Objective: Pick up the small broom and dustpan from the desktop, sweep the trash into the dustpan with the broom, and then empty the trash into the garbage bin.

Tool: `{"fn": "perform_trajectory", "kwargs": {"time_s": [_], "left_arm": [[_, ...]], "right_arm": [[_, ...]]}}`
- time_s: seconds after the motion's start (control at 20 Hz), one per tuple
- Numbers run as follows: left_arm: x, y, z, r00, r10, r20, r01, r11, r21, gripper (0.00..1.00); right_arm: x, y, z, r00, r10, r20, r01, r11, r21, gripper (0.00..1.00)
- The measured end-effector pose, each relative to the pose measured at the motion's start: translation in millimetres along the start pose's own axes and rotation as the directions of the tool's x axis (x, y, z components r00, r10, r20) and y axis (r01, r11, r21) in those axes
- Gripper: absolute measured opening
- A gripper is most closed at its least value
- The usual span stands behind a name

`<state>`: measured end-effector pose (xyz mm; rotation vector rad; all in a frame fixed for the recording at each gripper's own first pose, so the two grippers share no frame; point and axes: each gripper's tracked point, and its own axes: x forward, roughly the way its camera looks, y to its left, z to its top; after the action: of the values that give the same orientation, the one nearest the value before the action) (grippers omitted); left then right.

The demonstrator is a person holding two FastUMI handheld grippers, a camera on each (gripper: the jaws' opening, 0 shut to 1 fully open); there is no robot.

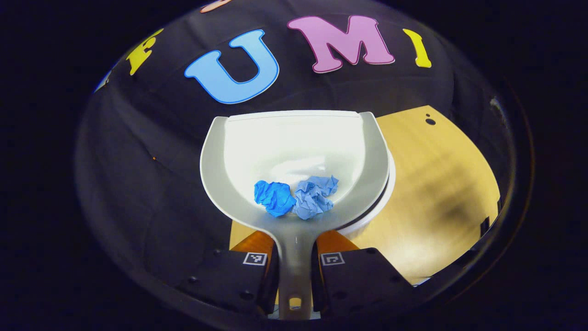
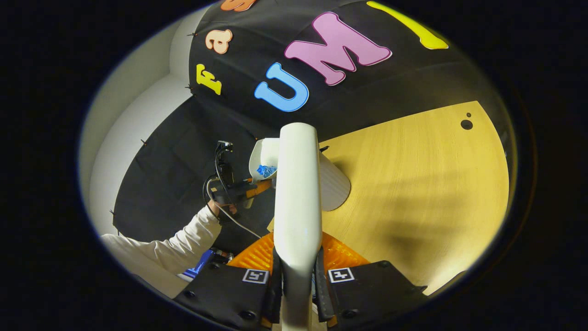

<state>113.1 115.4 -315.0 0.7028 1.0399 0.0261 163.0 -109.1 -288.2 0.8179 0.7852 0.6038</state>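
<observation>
A pale grey dustpan (image 1: 294, 142) is held off the table, its handle pinched in my left gripper (image 1: 294, 262). Two crumpled blue paper balls (image 1: 294, 197) lie in its pan near the handle. Under its right side the rim of the white garbage bin (image 1: 379, 204) peeks out. My right gripper (image 2: 297, 271) is shut on the small broom's white handle (image 2: 297, 184), which stands straight up; its bristles are hidden. In the right gripper view, the dustpan (image 2: 262, 158) with the blue trash (image 2: 266, 171) sits tilted over the bin (image 2: 334, 186) at the table's left edge.
The wooden table (image 2: 413, 184) spreads to the right, with a small dark hole (image 2: 466, 124) near its far corner. A person's white sleeve (image 2: 174, 248) reaches in from the lower left. The black cloth wall stands behind.
</observation>
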Motion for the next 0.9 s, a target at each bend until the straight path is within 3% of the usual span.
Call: {"fn": "perform_trajectory", "kwargs": {"time_s": [0.15,0.3,0.4,0.5,0.75,0.8,0.9], "left_arm": [[2,8,-1,0.995,0.093,-0.025,-0.09,0.989,0.119,0.27],[-2,11,0,0.99,0.13,-0.059,-0.118,0.977,0.178,0.26],[-4,16,2,0.98,0.189,-0.061,-0.166,0.949,0.268,0.26],[-8,17,9,0.963,0.264,-0.048,-0.228,0.899,0.375,0.26],[-22,17,31,0.896,0.44,0.059,-0.391,0.72,0.573,0.26],[-23,17,30,0.887,0.455,0.078,-0.409,0.696,0.59,0.26],[-23,17,30,0.884,0.459,0.092,-0.417,0.685,0.598,0.26]], "right_arm": [[2,-3,-4,1.0,-0.009,-0.007,0.009,1.0,0.012,0.33],[3,-4,-2,1.0,-0.014,-0.001,0.014,1.0,0.022,0.33],[2,-5,-1,1.0,-0.016,0.003,0.016,1.0,0.025,0.33],[2,-8,-2,1.0,-0.027,0.006,0.027,0.999,0.027,0.33],[1,-13,-5,0.999,-0.05,0.005,0.05,0.998,0.038,0.33],[1,-14,-5,0.999,-0.05,0.006,0.05,0.998,0.038,0.33],[1,-15,-4,0.999,-0.052,0.008,0.052,0.998,0.038,0.32]]}}
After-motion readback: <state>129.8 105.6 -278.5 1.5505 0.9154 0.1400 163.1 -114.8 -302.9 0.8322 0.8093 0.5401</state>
